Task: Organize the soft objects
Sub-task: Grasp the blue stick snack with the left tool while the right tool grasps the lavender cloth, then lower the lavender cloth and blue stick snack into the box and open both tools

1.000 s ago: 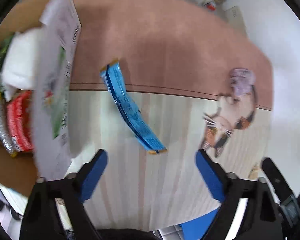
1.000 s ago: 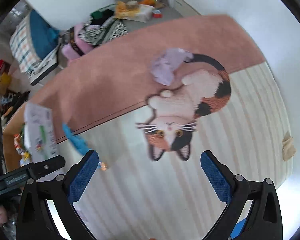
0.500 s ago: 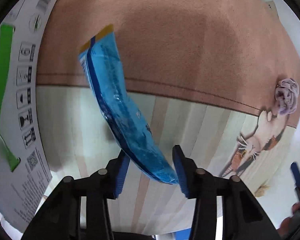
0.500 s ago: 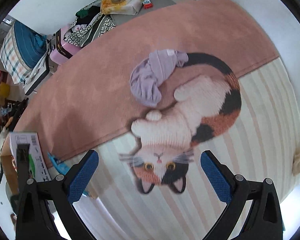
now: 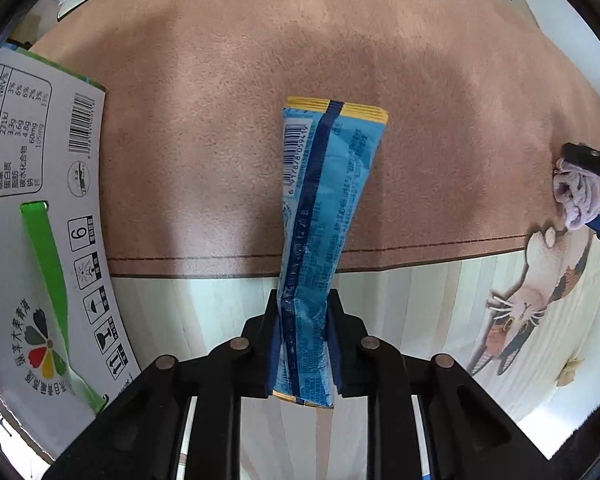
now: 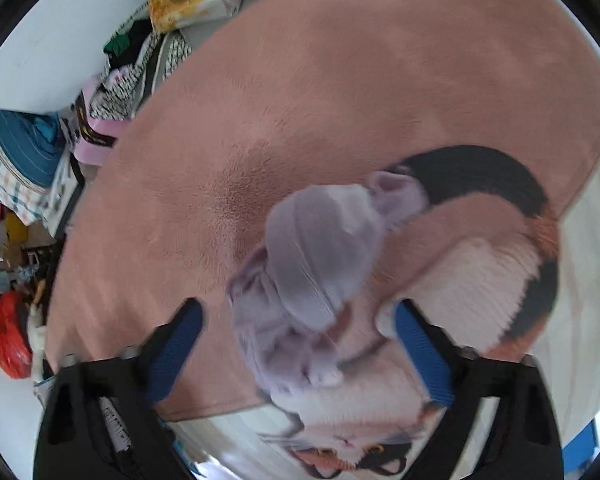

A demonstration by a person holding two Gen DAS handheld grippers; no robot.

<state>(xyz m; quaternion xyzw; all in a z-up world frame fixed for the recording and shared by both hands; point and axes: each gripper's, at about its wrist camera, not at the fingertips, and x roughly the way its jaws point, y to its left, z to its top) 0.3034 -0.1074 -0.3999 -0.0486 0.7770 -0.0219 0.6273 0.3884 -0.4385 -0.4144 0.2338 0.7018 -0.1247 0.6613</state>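
My left gripper (image 5: pixel 305 312) is shut on a long blue snack packet (image 5: pixel 324 208) with yellow ends, gripping its near part while the rest points away over the pink rug (image 5: pixel 260 80). My right gripper (image 6: pixel 296 332) is open, its blue pads on either side of a crumpled lilac cloth (image 6: pixel 320 264) that lies on the rug by the printed cat (image 6: pixel 480 264). The lilac cloth (image 5: pixel 578 196) and the right gripper's fingers (image 5: pixel 596 160) also show at the far right of the left wrist view.
A white cardboard box (image 5: pixel 32 220) with a green strap stands at the left. The rug's striped cream part (image 5: pixel 420 320) carries the cat print (image 5: pixel 528 300). Bags, clothes and a checked bundle (image 6: pixel 16 160) are piled along the wall beyond the rug.
My left gripper closed on the blue packet, which now points straight ahead. My right gripper came down over the lilac cloth, which now lies between its pads.
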